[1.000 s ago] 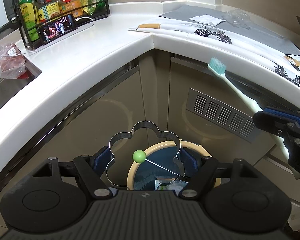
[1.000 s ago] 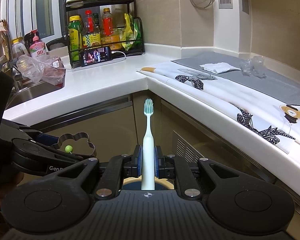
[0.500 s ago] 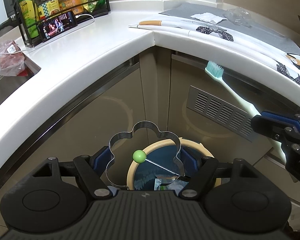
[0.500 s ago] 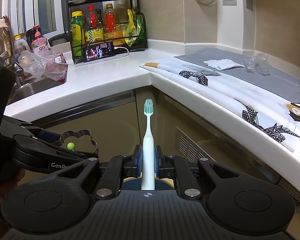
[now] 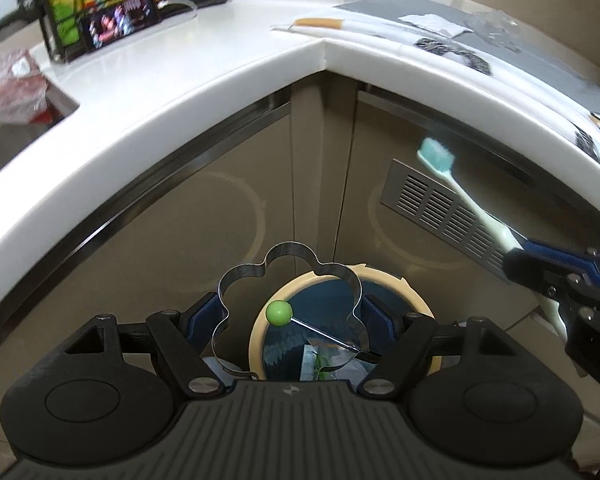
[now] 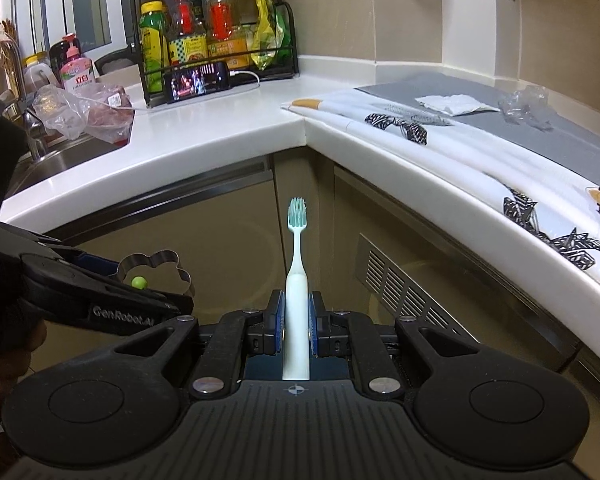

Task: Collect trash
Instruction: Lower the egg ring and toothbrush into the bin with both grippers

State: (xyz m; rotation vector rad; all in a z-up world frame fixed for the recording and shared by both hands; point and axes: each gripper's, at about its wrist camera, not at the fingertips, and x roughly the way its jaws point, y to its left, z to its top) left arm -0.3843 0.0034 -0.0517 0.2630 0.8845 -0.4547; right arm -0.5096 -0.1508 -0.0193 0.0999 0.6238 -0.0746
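A: Currently, left tongs (image 5: 290, 316) are spread wide yet pinching a flower-shaped metal ring (image 5: 290, 306); both blue pads press its outer lobes. A thin wire with a green ball (image 5: 279, 312) crosses inside the ring.

B: Position relative to the bin?

A: The ring hangs directly above the bin (image 5: 416, 304), a round one with a cream rim and a dark liner. Crumpled wrappers (image 5: 320, 354) show inside the bin, seen through the ring.

B: Right tongs?

A: Right tongs (image 6: 296, 322) are pressed nearly together, clamped on the handle of a toothbrush (image 6: 297, 280). The brush stands upright between the pads, teal bristles on top. In the left wrist view the same brush slants up and away from the bin, to the bin's right side, not over the opening.

B: Anything past the bin?

A: Beige cabinet doors stand behind the bin, with a slotted vent (image 5: 448, 216) to its right. Above the bin runs the white corner surface (image 6: 228, 120). On it: a patterned white cloth (image 6: 440, 148), a grey mat (image 6: 532, 120) carrying a white wad (image 6: 454, 104) and a bit of clear plastic (image 6: 526, 100). Farther left of the bin, a black rack (image 6: 216, 36) of bottles with a lit phone (image 6: 200, 84) leaning against it.

B: Contact between the two tongs?

A: Apart; the left tongs sit left of the brush.
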